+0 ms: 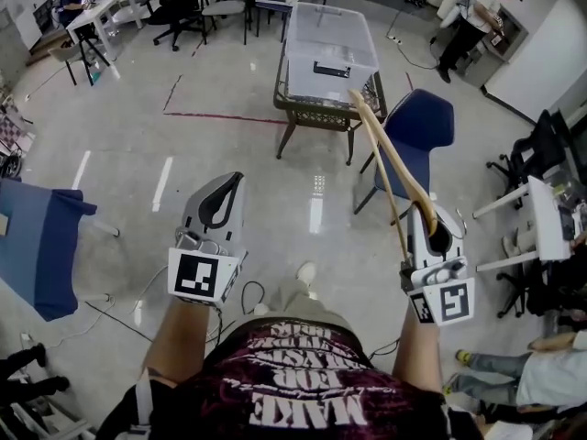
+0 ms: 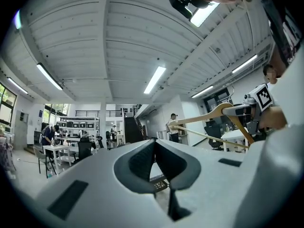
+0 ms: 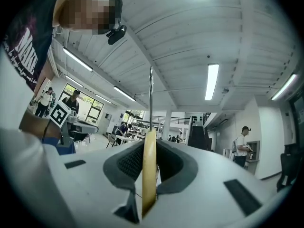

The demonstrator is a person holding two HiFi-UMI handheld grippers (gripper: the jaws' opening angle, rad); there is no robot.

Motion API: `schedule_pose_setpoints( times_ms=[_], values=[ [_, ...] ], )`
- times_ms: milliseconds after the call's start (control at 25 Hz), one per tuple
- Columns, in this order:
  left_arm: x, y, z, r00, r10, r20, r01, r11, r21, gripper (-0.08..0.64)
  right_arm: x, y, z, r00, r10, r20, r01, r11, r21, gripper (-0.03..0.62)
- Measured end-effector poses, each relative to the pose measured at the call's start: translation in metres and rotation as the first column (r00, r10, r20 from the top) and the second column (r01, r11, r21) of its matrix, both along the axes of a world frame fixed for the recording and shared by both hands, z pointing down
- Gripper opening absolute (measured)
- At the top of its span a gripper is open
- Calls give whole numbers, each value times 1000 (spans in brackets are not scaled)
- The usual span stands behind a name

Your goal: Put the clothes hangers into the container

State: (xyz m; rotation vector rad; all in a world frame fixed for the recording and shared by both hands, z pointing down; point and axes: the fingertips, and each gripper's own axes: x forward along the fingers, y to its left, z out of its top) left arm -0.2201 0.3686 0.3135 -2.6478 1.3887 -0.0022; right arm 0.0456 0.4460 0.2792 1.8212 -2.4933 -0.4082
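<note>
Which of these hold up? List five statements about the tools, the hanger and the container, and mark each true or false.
1. The right tool grips a wooden hanger. True.
2. The left tool grips a hanger too. False: its jaws are together with nothing between them.
3. The hanger lies inside the container. False: it is held in the right tool, short of the clear container.
4. The container stands on a small table. True.
5. A red chair stands near that table. False: the chair there is blue.
</note>
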Motion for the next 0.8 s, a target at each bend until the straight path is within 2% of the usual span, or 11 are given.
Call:
schedule_pose_setpoints(
  times_ms=[400, 800],
  values=[
    [29, -83, 17, 1000, -1, 30, 2, 1000, -28, 6, 24, -92, 19, 999, -40, 23, 41, 999, -36, 61],
    [85, -162, 31, 998, 16, 54, -13, 997, -70, 7, 79, -174, 29, 994, -38, 99, 44, 997, -59, 61]
  ],
)
